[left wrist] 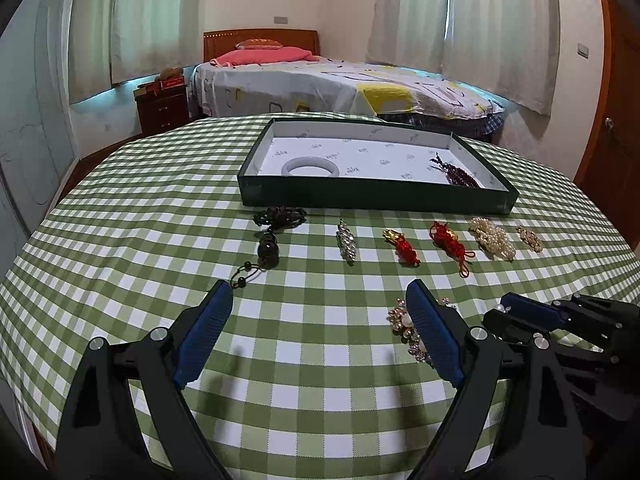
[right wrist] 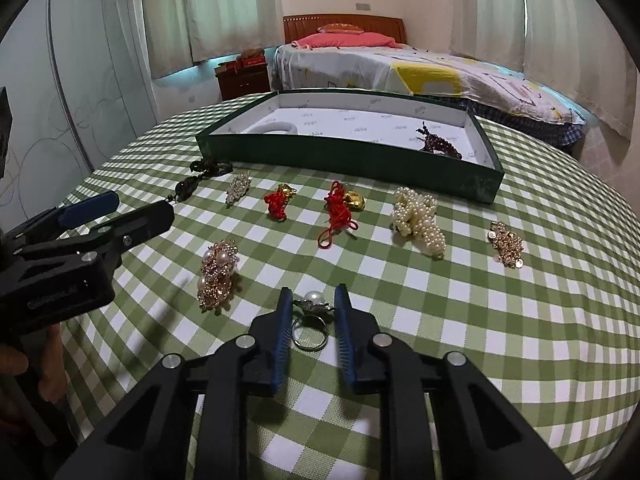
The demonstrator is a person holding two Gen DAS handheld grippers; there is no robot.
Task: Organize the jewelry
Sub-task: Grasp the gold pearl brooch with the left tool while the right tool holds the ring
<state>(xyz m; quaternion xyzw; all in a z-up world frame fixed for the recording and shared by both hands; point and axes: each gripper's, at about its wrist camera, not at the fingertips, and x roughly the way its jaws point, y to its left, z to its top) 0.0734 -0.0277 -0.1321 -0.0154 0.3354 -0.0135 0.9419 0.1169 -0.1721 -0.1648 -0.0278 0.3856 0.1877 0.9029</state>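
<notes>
Pearl-topped silver ring (right wrist: 311,322) lies flat on the green-and-white checked tablecloth (right wrist: 460,320), right between the two blue-padded fingers of the right gripper (right wrist: 311,298), whose jaws stand apart on either side of it and grip nothing yet. To do this pick well, I judge the fingers should close gently on the band rather than on the pearl, which could slip or pop sideways, with the tips low enough to catch thin metal against cloth.

Just left of the ring sits a gold-and-pearl cluster brooch (right wrist: 218,276), close enough to be nudged by a wide approach. Left gripper (left wrist: 320,300) hovers beyond that brooch, jaws spread wide and empty, and could crowd the lift. Farther from the ring run two red knotted cord charms (right wrist: 340,208), a heap of cream pearl beads (right wrist: 418,220) and a small gold sequin piece (right wrist: 506,242). Behind those stands the dark green shallow box (right wrist: 352,152), the likely destination, already holding a pale jade bangle (left wrist: 310,168) and a dark purple beaded strand (right wrist: 438,142).
</notes>
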